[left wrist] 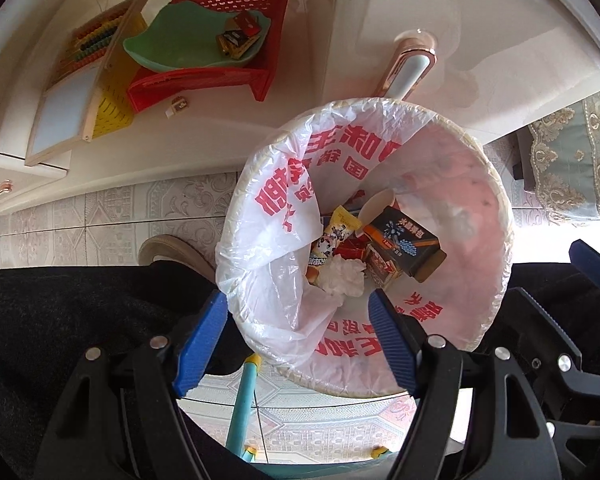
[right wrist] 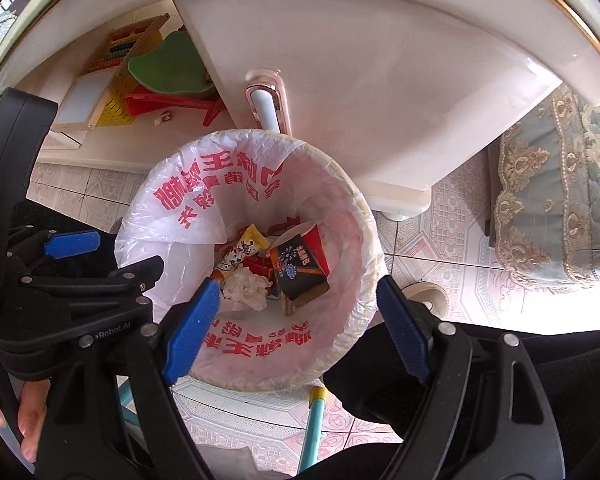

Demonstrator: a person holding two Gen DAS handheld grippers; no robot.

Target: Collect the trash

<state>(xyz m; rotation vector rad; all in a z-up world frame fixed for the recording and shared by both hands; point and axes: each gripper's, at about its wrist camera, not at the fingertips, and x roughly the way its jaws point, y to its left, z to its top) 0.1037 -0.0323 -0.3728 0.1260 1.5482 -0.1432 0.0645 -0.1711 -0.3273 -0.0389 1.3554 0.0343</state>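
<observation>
A round bin (left wrist: 505, 216) lined with a white bag printed in red stands on the tiled floor. At its bottom lie a black box (left wrist: 408, 244), a yellow wrapper (left wrist: 336, 232), a crumpled white tissue (left wrist: 344, 274), a paper cup (left wrist: 376, 208) and red packets. My left gripper (left wrist: 296, 300) hangs over the bin's near side, pointing down, open and empty. In the right wrist view the same bin (right wrist: 374, 240), black box (right wrist: 300, 272) and tissue (right wrist: 248, 286) show. My right gripper (right wrist: 298, 284) is above it, open with nothing between its blue pads.
A white cabinet with a pink handle (left wrist: 408, 68) stands right behind the bin. A red stool with a green dish (left wrist: 196, 40) and an abacus board (left wrist: 84, 76) lie beyond. An embroidered bed cover (right wrist: 560, 200) is at right. Dark trousers, a shoe (left wrist: 172, 252) and a teal leg (left wrist: 244, 400) are near.
</observation>
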